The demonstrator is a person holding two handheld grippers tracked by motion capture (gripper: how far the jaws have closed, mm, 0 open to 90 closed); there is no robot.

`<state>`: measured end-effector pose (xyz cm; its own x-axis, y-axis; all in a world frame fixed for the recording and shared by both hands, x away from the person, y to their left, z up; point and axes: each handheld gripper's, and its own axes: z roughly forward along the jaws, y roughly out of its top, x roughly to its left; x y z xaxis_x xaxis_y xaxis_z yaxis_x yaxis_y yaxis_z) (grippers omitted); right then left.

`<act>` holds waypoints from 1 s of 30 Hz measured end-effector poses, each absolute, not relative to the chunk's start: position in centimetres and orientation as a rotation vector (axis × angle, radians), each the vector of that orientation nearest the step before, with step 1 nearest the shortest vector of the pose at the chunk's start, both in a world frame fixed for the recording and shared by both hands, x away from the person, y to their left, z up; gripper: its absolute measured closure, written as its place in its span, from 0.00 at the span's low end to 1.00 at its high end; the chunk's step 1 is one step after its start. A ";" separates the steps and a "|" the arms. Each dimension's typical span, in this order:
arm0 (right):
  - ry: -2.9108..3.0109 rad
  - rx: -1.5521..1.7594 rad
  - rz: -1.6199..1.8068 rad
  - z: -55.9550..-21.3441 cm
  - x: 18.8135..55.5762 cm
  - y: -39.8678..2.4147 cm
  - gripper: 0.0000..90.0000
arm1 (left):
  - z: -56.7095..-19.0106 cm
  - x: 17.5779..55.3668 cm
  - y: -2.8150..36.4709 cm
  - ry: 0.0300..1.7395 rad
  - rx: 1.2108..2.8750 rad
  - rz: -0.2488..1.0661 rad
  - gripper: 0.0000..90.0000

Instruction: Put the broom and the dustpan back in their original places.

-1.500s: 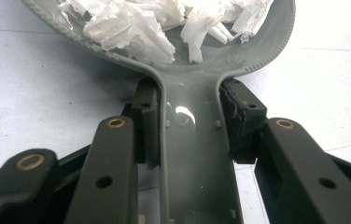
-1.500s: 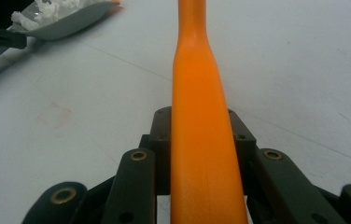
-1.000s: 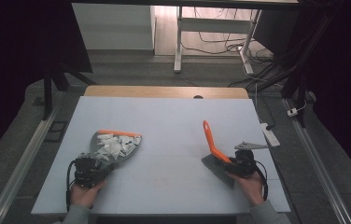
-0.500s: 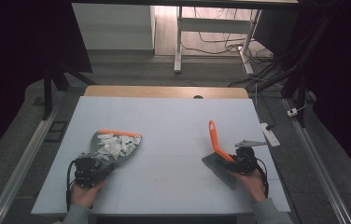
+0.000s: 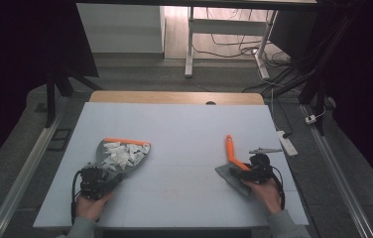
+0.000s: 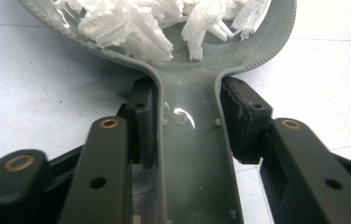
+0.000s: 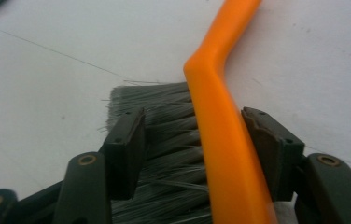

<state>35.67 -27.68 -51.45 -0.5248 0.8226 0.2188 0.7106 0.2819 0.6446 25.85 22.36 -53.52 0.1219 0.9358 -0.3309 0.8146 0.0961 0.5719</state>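
Now: dustpan (image 5: 120, 154) w/ paper scraps (image 5: 121, 152) clamped by left gripper (image 5: 95, 181) at near-left; brush (image 5: 234, 161) clamped by right gripper (image 5: 254, 171) at near-right, handle pointing far, well apart.

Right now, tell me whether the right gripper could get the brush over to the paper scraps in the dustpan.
Probably yes. The right gripper holds the brush, and bare table lies between it and the dustpan of scraps.

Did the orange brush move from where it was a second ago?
Yes. The orange brush in the right gripper has slid rightward, toward the table's right edge, and slightly nearer the person.
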 end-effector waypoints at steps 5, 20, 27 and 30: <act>2.368 1.433 1.035 -51.4 35.6 -27.6 0.42 | -53.5 25.8 22.5 1.711 1.731 0.232 0.48; 2.274 1.309 1.126 -49.6 34.3 -28.1 0.42 | -51.3 23.8 23.4 1.604 1.764 0.351 0.25; 2.341 1.182 1.196 -49.1 33.7 -27.7 0.45 | -50.2 23.4 23.2 1.451 1.842 0.364 0.30; 2.370 1.142 1.213 -49.1 33.4 -27.4 0.46 | -49.9 23.6 22.8 1.375 1.879 0.361 0.31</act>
<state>33.42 -27.39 -49.11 -0.6640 0.7369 0.1267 0.5339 0.3486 0.7703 23.55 22.75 -49.87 0.3783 0.9029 -0.2041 0.6862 -0.1255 0.7165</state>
